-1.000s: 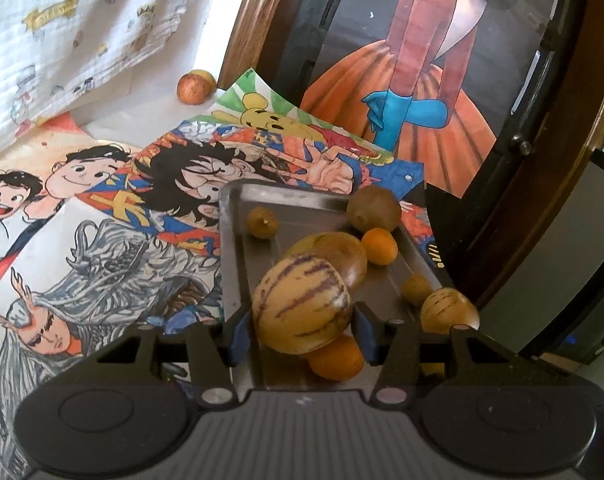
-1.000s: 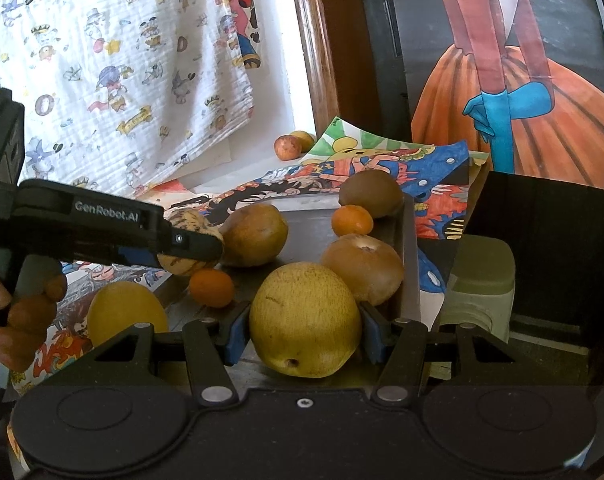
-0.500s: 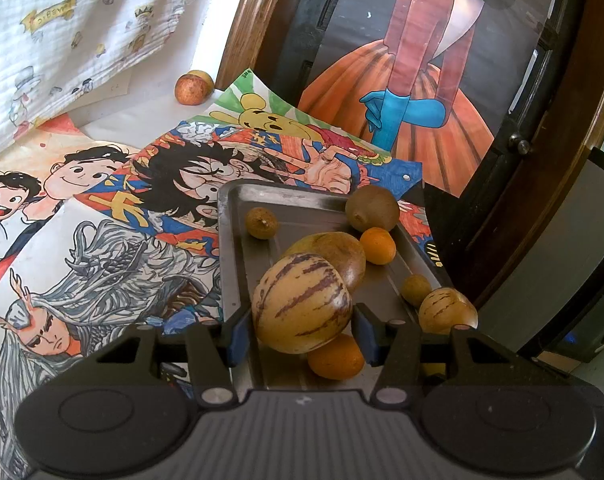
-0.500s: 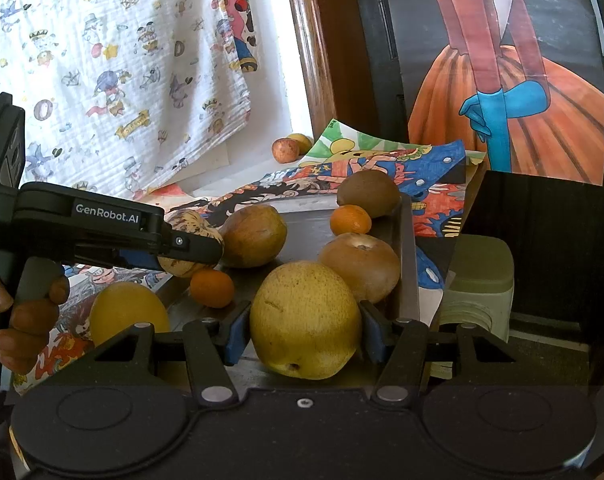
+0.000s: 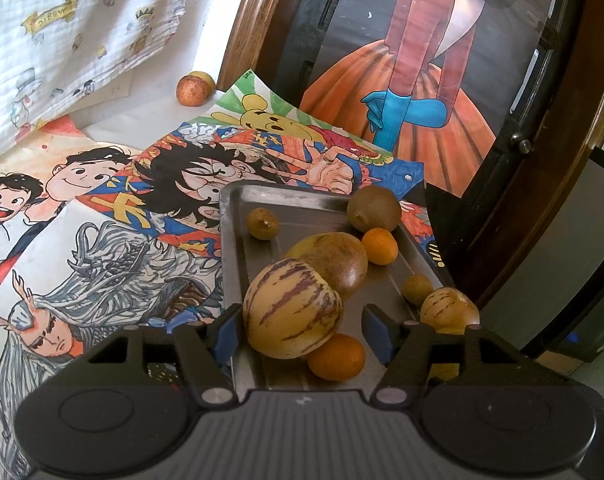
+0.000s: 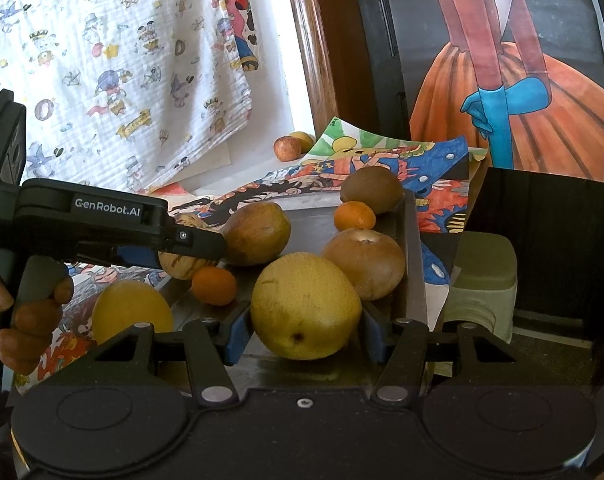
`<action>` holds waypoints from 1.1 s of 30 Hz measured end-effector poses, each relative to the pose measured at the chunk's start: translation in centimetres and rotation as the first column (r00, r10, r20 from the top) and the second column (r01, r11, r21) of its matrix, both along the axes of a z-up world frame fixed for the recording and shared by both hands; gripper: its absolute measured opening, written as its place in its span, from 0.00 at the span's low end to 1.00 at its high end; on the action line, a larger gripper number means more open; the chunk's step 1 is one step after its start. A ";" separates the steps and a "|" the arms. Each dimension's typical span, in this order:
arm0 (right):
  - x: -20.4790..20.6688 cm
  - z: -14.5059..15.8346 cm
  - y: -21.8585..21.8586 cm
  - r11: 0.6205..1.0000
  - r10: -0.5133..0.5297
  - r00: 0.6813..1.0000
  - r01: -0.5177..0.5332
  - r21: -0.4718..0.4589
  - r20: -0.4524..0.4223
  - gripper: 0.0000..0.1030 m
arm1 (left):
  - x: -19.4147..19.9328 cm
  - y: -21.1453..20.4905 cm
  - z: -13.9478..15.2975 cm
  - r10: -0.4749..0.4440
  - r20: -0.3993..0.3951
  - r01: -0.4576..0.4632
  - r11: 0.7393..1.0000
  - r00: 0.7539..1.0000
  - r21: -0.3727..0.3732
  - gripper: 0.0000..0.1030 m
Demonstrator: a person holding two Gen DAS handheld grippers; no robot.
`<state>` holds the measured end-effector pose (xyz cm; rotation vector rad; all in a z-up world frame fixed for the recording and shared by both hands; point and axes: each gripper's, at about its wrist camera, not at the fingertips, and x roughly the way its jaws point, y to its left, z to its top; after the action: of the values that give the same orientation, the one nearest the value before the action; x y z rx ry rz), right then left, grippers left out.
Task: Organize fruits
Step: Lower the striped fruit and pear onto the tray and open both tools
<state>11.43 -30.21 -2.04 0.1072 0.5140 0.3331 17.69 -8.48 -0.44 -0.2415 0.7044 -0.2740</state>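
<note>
A metal tray (image 5: 230, 248) lies on cartoon posters and holds several fruits. My left gripper (image 5: 302, 332) is open over the tray's near end. The striped yellow melon (image 5: 291, 308) sits between its fingers, with a gap to the right pad (image 5: 376, 334). A small orange (image 5: 336, 356) lies just beneath it. My right gripper (image 6: 306, 332) is shut on a yellow pear (image 6: 306, 306) low over the tray's near end. In the right wrist view the left gripper (image 6: 193, 240) reaches in from the left, held by a hand (image 6: 25, 320), and hides part of the striped melon (image 6: 177, 266).
The tray also holds a large brown fruit (image 5: 334, 260), a kiwi (image 5: 374, 209), a small orange (image 5: 379, 246), a second striped melon (image 5: 448, 308) and a round brown fruit (image 6: 364, 262). A yellow fruit (image 6: 131, 310) lies outside the tray. An apple (image 5: 189, 90) sits by the cloth.
My left gripper's fingers have spread apart, letting go of the striped melon, which now rests in the tray. My right gripper keeps its hold on the pear.
</note>
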 end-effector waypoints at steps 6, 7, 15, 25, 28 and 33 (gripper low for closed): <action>0.0 0.0 -0.1 1.000 0.000 1.000 0.000 0.001 0.000 0.57 | 0.0 0.2 0.0 0.001 0.000 -0.001 1.000 1.000 -0.002 0.69; 0.0 -0.1 -0.1 1.000 -0.001 1.000 0.001 0.002 0.000 0.57 | 0.0 0.1 0.0 0.001 0.000 -0.001 1.000 1.000 0.000 0.69; -0.1 -0.1 0.0 1.000 -0.012 1.000 0.012 0.013 0.001 0.57 | -0.3 0.0 0.0 -0.008 0.000 0.008 1.000 1.000 0.008 0.70; -1.0 0.0 0.1 1.000 -0.023 1.000 0.023 0.019 0.008 0.60 | -1.3 -0.3 0.4 -0.012 0.037 0.011 1.000 0.999 0.010 0.84; -1.2 0.1 0.1 0.999 -0.025 1.000 0.025 0.022 0.011 0.61 | -1.4 -0.5 0.6 -0.018 0.046 0.017 1.000 0.999 0.018 0.85; -1.5 0.2 0.0 0.999 -0.036 0.999 0.036 0.029 0.018 0.63 | -1.7 -0.3 0.6 -0.011 0.045 0.011 1.000 0.999 0.012 0.87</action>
<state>9.90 -30.20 -1.82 0.1404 0.4881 0.3060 16.03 -8.82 0.13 -0.2195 0.6625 -0.2850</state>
